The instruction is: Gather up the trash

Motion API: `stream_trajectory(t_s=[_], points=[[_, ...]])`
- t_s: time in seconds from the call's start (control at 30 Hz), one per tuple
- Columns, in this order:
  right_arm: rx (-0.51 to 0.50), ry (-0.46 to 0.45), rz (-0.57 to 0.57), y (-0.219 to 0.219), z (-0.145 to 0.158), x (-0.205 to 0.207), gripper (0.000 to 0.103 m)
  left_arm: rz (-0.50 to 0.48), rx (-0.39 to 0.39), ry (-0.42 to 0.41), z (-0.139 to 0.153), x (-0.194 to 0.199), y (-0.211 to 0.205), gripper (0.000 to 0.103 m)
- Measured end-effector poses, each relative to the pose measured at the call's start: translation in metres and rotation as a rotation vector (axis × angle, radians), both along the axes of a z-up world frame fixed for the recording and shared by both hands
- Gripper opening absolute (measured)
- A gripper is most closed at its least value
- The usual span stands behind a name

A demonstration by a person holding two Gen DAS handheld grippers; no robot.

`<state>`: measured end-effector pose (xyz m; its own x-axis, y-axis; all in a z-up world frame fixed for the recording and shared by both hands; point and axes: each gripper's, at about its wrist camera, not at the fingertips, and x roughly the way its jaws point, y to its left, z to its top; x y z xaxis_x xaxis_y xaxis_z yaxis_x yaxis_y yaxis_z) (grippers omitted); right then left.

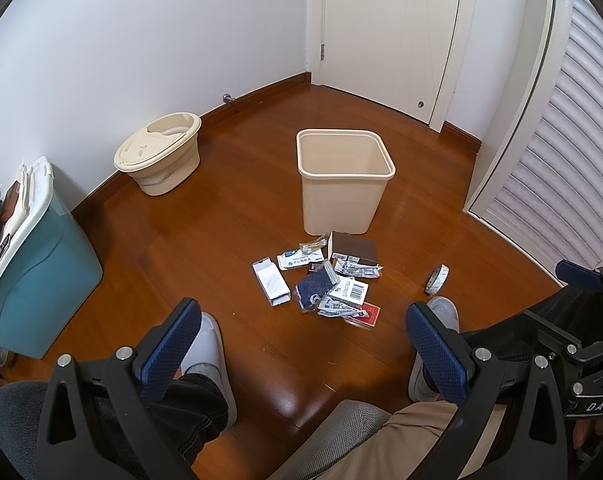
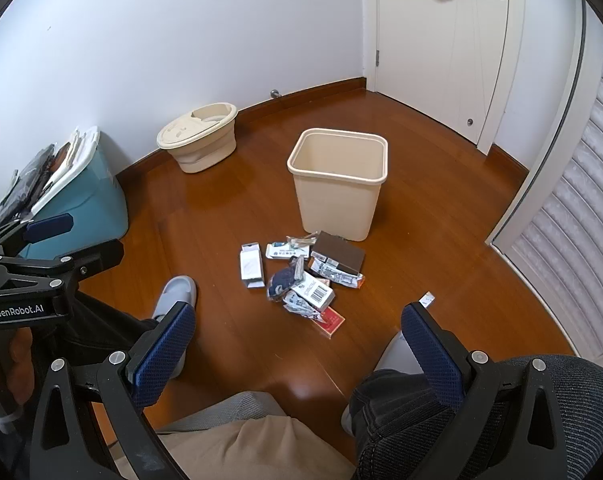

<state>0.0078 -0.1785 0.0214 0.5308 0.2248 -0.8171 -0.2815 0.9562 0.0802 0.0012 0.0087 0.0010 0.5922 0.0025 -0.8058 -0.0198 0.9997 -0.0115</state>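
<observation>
In the left wrist view, my left gripper [image 1: 301, 354] is wide open and holds nothing, high above the wooden floor [image 1: 229, 216]. The trash pile [image 1: 325, 280] lies on the floor just in front of the beige waste bin [image 1: 345, 184], which stands upright and looks empty. I think the first step is to go down to one piece at the edge of the pile. The white carton [image 1: 271, 282] on the left side lies a little apart, so I would take it first, closing across its narrow sides.

In the right wrist view, my right gripper [image 2: 299, 352] is also fully open and empty. The pile here shows a brown box [image 2: 339, 258], a barcode box [image 2: 315, 290], a dark blue cloth packet [image 2: 282, 280] and a red flat pack [image 2: 330, 321]. A small tape roll [image 2: 426, 300] lies apart on the right side; my right gripper is nearest to it. Thin wrappers may slip, so I should pinch them low.
</observation>
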Motion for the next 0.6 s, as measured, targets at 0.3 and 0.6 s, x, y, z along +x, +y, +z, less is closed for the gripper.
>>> stream_trajectory(t_s=[0.3, 0.6], points=[[-0.002, 0.0, 0.001, 0.0003, 0.0003, 0.0002, 0.103, 0.0, -0.002, 0.0, 0.0001, -0.0001, 0.0006, 0.103], [-0.003, 0.0, 0.001, 0.0007, 0.0009, 0.0002, 0.103, 0.003, -0.002, 0.0, 0.0005, 0.0006, 0.0013, 0.103]])
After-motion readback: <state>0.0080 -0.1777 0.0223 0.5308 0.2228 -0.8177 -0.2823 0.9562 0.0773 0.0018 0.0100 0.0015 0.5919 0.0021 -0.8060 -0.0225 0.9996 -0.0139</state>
